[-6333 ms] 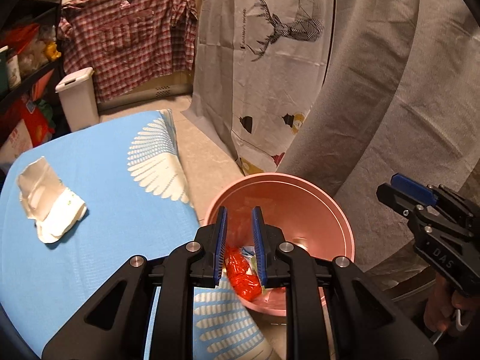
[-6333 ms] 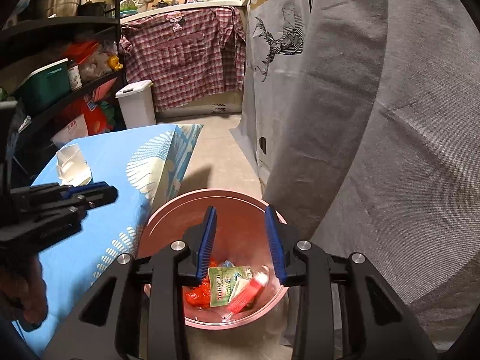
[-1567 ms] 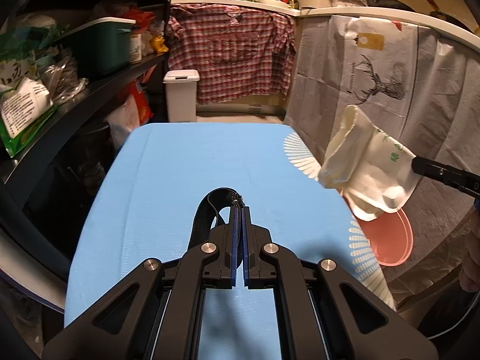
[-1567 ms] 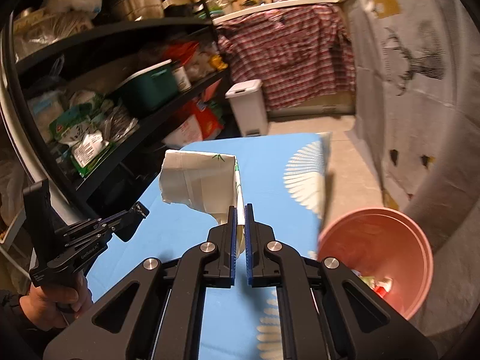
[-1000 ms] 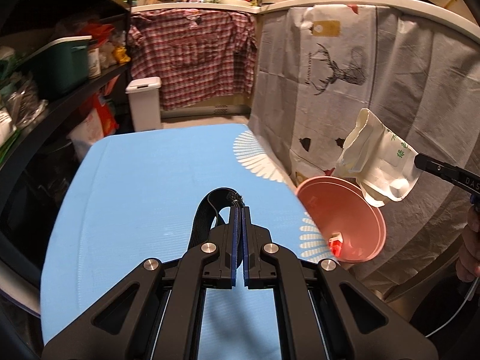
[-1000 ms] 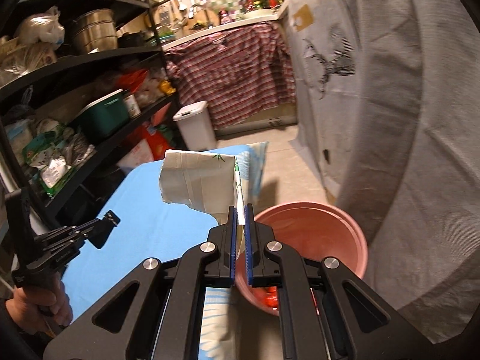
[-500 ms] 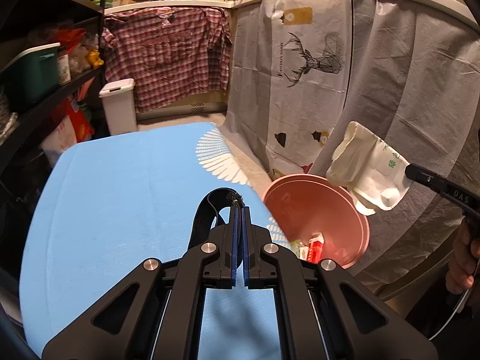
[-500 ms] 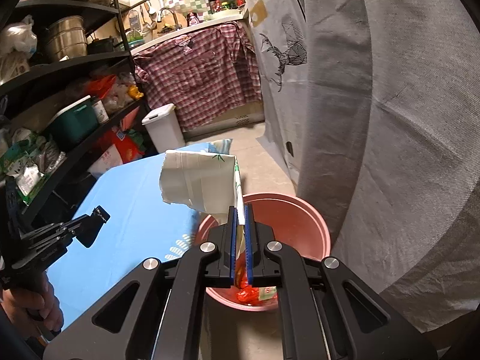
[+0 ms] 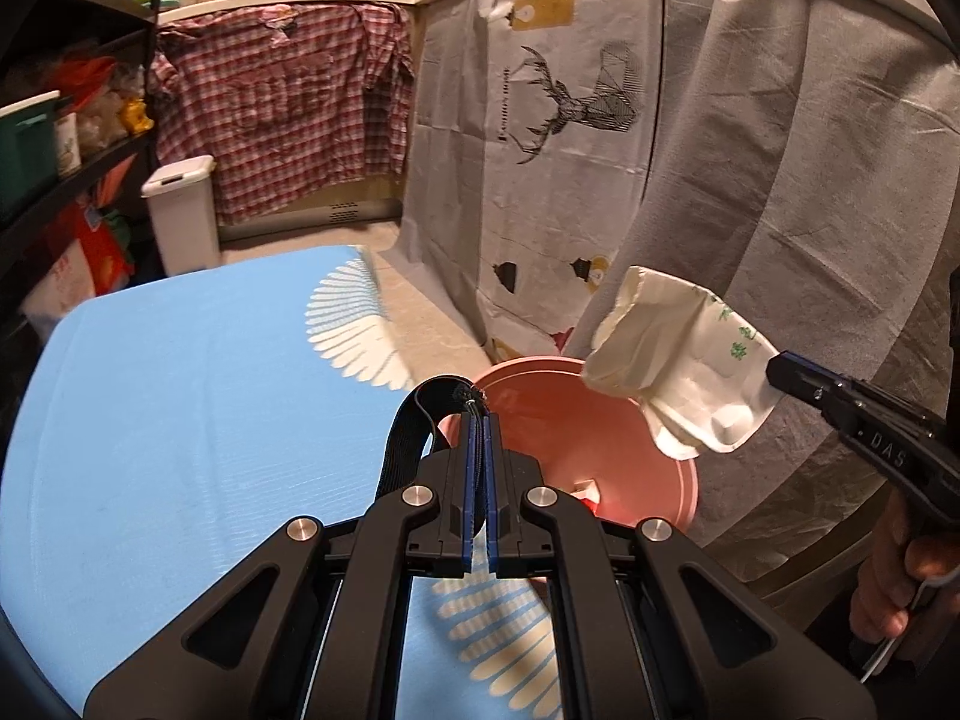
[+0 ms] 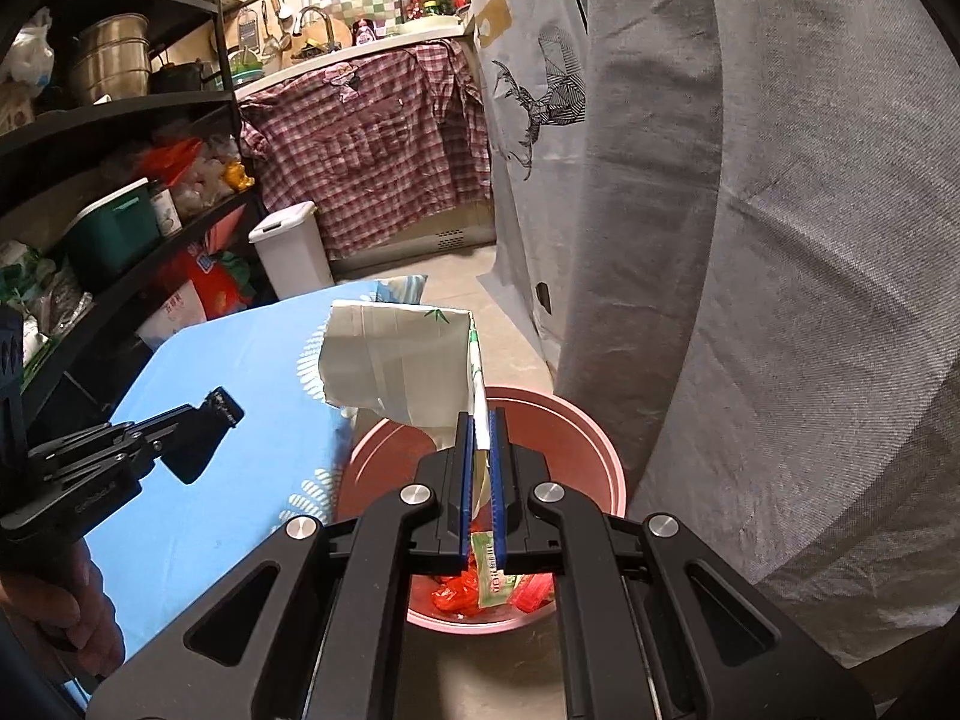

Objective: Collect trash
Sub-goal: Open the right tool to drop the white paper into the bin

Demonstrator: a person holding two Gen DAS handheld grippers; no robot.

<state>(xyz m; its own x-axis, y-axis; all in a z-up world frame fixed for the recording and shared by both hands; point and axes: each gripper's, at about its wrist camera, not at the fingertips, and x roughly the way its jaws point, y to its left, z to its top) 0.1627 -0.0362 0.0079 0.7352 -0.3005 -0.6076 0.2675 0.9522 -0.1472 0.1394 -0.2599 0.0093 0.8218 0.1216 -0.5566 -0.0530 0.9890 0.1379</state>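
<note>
Nearest, the right claw [image 10: 478, 474] was pinching one edge of a crumpled white paper carton [image 10: 399, 369], which stood up and leaned left from the blue pads, hanging over the pink basin [image 10: 606, 468] on the floor. The carton looked light, thin and already crushed, soft enough to fold under pressure, so a pinch on a flat edge seemed the sound hold; it would likely drop freely once let go. Red and green wrappers [image 10: 480, 585] lay in the basin's bottom. To the left, the left claw [image 9: 478, 480] was pressed together on nothing that could be made out, a black strap looped at its tips, above the blue surface [image 9: 180, 420]. Half a second before, the carton hung just right of the basin's rim; now it sat over the basin's mouth. Beyond, a white lidded bin [image 10: 294, 249] and a plaid shirt [image 10: 372, 156] stood far off.
</note>
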